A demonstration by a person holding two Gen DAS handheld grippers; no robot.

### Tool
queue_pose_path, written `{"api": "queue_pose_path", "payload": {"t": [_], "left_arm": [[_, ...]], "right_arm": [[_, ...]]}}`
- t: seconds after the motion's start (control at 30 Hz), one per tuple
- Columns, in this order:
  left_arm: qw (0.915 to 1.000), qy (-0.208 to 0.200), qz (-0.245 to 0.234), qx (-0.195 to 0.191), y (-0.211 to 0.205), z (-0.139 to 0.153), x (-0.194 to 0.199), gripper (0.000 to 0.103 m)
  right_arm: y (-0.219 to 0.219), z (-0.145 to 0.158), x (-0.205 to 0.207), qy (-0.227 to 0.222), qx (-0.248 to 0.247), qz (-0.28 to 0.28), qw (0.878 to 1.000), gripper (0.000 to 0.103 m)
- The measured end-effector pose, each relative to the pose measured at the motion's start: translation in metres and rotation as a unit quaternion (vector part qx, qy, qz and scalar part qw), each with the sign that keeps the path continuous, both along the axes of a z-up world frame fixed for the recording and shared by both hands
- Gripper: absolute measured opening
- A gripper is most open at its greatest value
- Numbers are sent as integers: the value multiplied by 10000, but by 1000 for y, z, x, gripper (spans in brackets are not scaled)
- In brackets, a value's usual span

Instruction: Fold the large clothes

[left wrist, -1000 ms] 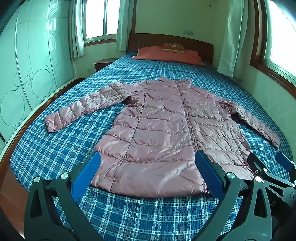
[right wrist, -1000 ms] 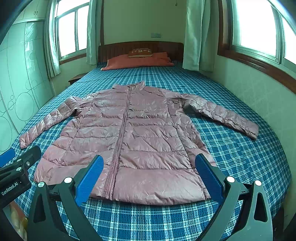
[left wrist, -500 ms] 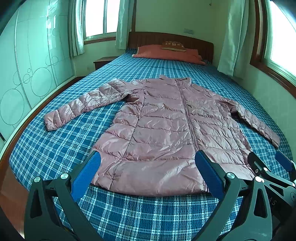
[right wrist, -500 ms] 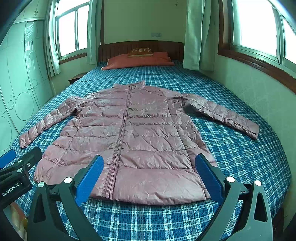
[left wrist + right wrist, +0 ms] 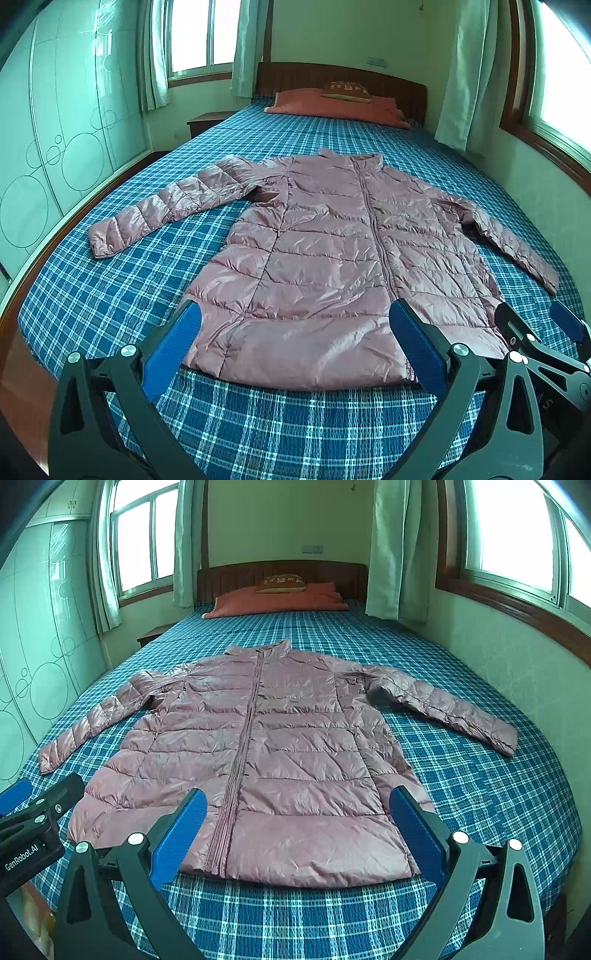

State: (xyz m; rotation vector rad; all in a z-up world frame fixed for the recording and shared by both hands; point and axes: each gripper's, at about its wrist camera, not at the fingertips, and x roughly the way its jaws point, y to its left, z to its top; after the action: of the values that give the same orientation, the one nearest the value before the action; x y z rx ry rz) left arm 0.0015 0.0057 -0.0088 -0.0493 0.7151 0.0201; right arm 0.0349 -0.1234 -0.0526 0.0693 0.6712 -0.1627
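jacket [image 5: 273,753] flat on bed [image 5: 480,794] — collar far, hem nearest | left gripper [image 5: 291,347] wide, empty | right gripper [image 5: 295,830] wide, empty — both at hem

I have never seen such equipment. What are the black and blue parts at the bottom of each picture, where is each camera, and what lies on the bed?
There is no robot here. A person holds one hand-operated two-finger gripper in each hand, and each gripper carries a wide-angle camera that looks forward along its fingers. The black arms with blue pads are those fingers.

One picture comes from the left gripper, the other from the right gripper. Each view also catches the other gripper at its edge.

On the blue checked bed cover lies a pink quilted puffer jacket, front up, zipped, with both sleeves spread outward. An orange pillow rests at the headboard.

Both grippers are open and hold nothing. They hover near the jacket's hem; folding has not begun.
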Motion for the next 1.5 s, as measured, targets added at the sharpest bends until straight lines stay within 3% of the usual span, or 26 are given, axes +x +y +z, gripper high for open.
{"api": "queue_pose_path", "payload": {"t": [1.03,1.27,1.5], "left_arm": [[9999,130,66,-68,3,-10,5,101],[9975,588,272,-274,21,-31,42,101],[9901,973,823,-583,60,-57,96,101]], "right_arm": [[-2,-4,1,36,67,-23,10000,98],[-14,-29,19,65,428,-72,9990,98],[-63,-51,58,262,1006,-329,9940,98]]}}
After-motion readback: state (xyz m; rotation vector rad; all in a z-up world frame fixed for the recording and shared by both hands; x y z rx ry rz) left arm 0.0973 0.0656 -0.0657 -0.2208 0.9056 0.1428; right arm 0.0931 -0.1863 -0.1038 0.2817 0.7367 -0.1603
